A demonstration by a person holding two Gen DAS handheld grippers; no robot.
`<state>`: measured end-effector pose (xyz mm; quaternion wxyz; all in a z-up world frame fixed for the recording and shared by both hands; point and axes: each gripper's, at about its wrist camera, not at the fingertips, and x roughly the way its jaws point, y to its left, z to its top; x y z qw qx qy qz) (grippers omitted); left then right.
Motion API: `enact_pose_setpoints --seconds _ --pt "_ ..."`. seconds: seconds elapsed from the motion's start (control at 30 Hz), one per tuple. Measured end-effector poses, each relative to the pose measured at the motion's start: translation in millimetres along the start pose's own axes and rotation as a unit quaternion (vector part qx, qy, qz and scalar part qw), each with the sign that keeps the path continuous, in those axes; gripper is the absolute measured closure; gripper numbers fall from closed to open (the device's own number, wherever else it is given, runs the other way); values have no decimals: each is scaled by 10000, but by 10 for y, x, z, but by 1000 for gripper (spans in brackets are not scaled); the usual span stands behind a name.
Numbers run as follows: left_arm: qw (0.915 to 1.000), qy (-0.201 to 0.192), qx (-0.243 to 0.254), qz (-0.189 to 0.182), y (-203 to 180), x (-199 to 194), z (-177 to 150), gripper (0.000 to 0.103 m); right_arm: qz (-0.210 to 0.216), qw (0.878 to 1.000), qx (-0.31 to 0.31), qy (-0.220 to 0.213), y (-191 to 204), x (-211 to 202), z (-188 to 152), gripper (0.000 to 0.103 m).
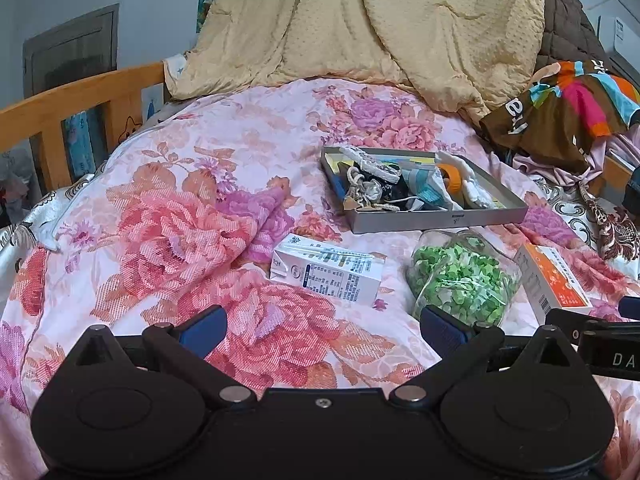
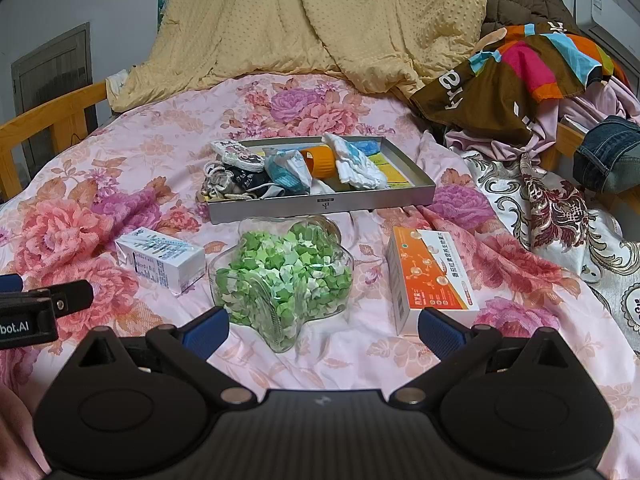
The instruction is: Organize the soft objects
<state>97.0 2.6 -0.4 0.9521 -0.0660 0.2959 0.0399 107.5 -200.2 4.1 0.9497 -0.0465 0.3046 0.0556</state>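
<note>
**Both Grippers Empty Above the Bed; Soft Items Sat in the Tray**

While both tools hovered low over the floral quilt (image 1: 168, 208), neither held anything. The left gripper (image 1: 322, 330) had its fingers spread wide, with only bedding between them. The right gripper (image 2: 322, 330) was spread equally wide, its gap in line with the jar (image 2: 280, 276) of green paper stars.

The soft items (image 2: 248, 178), a bundle of small cloth pieces and a white folded cloth (image 2: 356, 166), lay piled in the grey tray (image 2: 320, 204) beyond the jar. An orange cap (image 2: 318, 162) lay among them. A carton (image 2: 162, 258) lay left of the jar and an orange box (image 2: 432, 276) lay right of it, all three apart from one another.

Judged hazards:

1. The jar stood between the right gripper and the tray. A straight reach forward could strike it and roll it on the soft bedding.
2. The tray rested on a yielding quilt. Downward pressure on one rim could tip it and spill the contents.
3. The cloth pieces looked tangled. Closing on one could drag others out.
4. The quilt was creased, so a low approach could snag a fold.
</note>
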Motion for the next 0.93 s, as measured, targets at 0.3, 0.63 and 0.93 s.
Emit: enact_pose_setpoints --seconds 0.3,0.63,0.93 --pt "10000 7 3 14 10 5 -6 1 -3 10000 3 10 -21 7 -23 0" --pt "10000 7 6 9 2 2 -4 1 -3 10000 -1 12 -17 11 -16 0" --pt "10000 -10 30 2 8 -8 0 1 -5 10000 -5 18 -17 10 -17 0"
